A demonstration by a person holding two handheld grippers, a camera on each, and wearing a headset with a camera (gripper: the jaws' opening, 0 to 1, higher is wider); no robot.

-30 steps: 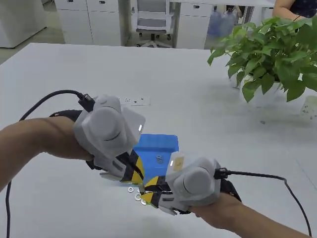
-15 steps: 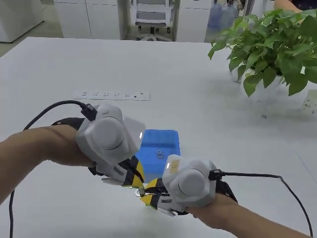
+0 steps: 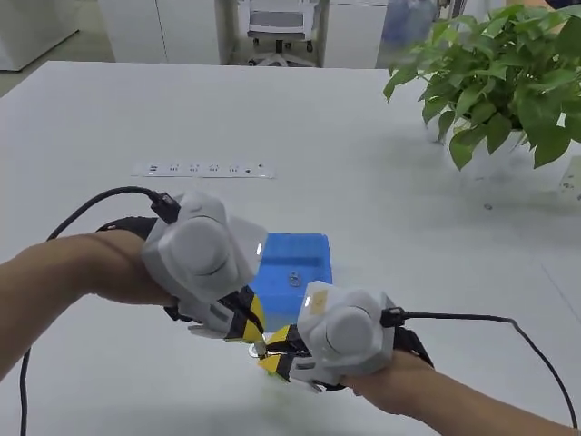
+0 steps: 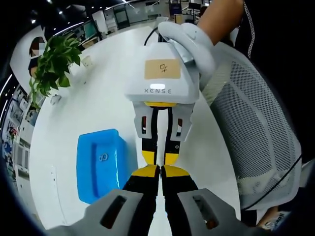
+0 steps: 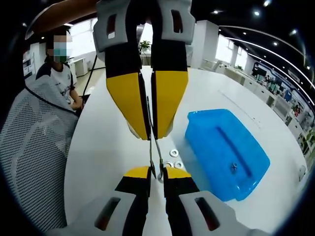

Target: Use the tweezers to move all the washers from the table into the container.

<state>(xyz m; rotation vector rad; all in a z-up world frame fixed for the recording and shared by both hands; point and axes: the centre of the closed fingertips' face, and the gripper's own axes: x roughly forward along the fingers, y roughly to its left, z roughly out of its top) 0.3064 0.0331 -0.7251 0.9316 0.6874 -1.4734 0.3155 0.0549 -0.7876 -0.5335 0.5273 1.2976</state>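
A blue container (image 3: pixel 304 250) lies on the white table (image 3: pixel 381 182), with one washer (image 3: pixel 295 278) inside it. In front of it my left gripper (image 3: pixel 256 338) and right gripper (image 3: pixel 272 350) meet tip to tip. The right gripper view has thin metal tweezers (image 5: pixel 153 147) running from the left gripper (image 5: pixel 150 132) down into the right gripper (image 5: pixel 156 173); both are shut on the tweezers. Three loose washers (image 5: pixel 173 152) lie on the table between the tweezers and the container (image 5: pixel 216 142). In the left gripper view the container (image 4: pixel 93 172) sits left of my left gripper (image 4: pixel 161 171).
A potted plant (image 3: pixel 490 82) stands at the far right of the table, and a white power strip (image 3: pixel 201 170) lies beyond the container. Cables (image 3: pixel 91 204) trail from both grippers. A person sits in a mesh chair (image 5: pixel 34 147) at the table's edge.
The head camera has tilted, so the picture has shifted. The grippers stay tip to tip in front of the container. The washers seen under them a second ago are now covered in the head view.
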